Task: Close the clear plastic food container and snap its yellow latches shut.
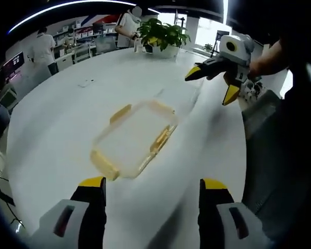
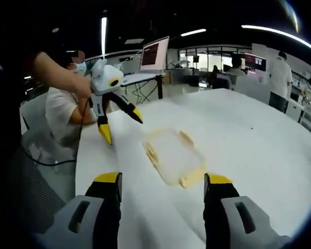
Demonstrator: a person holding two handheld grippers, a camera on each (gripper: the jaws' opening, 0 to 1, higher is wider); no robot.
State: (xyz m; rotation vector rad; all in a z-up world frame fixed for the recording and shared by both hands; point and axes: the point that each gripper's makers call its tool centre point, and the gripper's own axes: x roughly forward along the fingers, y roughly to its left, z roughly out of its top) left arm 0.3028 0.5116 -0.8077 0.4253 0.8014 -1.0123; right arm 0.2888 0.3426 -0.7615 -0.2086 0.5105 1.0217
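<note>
left tongs point(image 1: 153, 189): spread, empty | right tongs point(image 2: 162, 184): spread, empty | container point(image 1: 135, 139): on table point(image 1: 52, 129), untouched

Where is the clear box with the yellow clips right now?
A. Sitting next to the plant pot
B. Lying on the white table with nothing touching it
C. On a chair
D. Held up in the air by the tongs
B: the clear container lies flat on the white table, and both open tongs, left and right, are apart from it.

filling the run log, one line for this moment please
left claw: open, above table | right claw: open, above table | container: on white table, untouched | yellow latches: state unclear
</note>
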